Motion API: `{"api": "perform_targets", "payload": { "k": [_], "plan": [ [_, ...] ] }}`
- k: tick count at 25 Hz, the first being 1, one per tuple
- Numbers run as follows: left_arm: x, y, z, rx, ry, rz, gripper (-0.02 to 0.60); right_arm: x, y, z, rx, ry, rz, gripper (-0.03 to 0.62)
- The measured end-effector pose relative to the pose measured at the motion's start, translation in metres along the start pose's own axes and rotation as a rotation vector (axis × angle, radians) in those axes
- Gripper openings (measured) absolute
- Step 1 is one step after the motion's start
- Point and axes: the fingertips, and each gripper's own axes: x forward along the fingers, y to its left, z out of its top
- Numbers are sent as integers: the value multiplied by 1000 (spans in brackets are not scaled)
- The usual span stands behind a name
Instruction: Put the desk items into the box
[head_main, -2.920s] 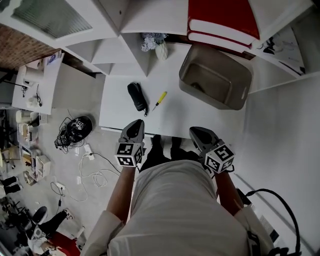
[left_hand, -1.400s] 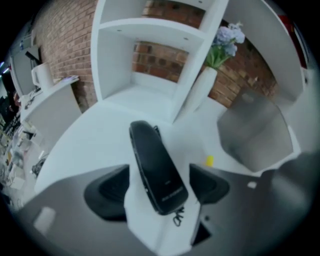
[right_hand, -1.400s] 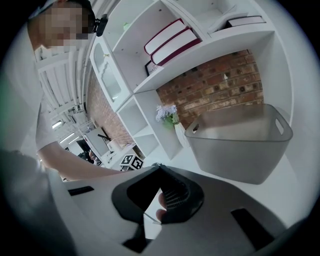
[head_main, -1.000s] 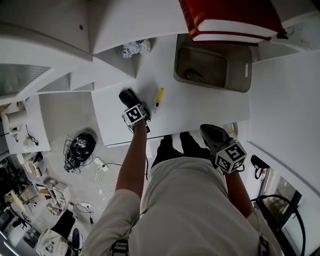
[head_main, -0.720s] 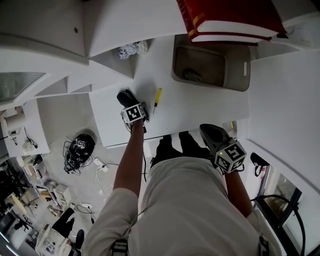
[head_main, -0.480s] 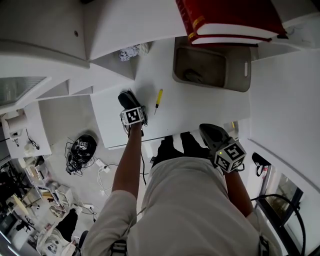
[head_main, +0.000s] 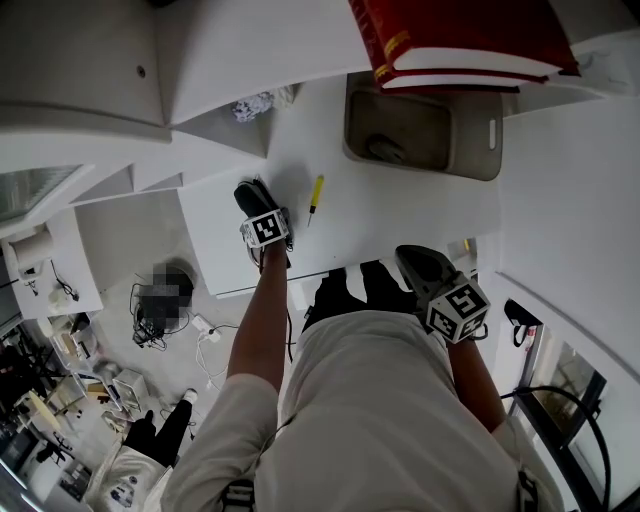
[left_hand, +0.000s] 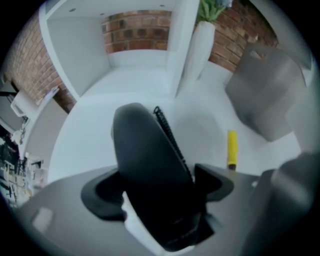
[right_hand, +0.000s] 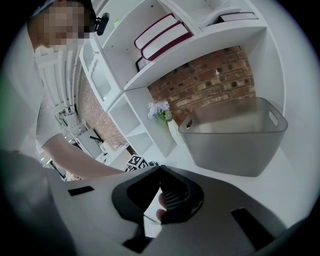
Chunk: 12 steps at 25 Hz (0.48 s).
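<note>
Desk (head_main: 400, 220) front edge beside left gripper (head_main: 258, 205), jaws seemingly clamping black case (left_hand: 145, 150).

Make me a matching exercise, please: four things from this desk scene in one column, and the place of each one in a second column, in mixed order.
Things
1. black case
2. yellow screwdriver
3. red books
4. grey box

Places
A. on the shelf above the box
B. lying free on the white desk
C. between the jaws of the left hand-held gripper
D. standing open at the back of the desk

Pairs: 1-C, 2-B, 3-A, 4-D
</note>
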Motion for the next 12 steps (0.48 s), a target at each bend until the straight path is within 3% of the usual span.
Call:
{"api": "perform_targets", "payload": {
  "k": [3,5,12],
  "plan": [
    [-4,3,-5,2,13,-11,394,0,0,3,2,-10,1,-6],
    [-7,-2,-14,-27,45,-76,369,0,-1,5,2,-16,3,-6],
    [-16,10,-15,-104,-22,-201,333,-1,-1,5,9,-23,6,-6]
  ]
}}
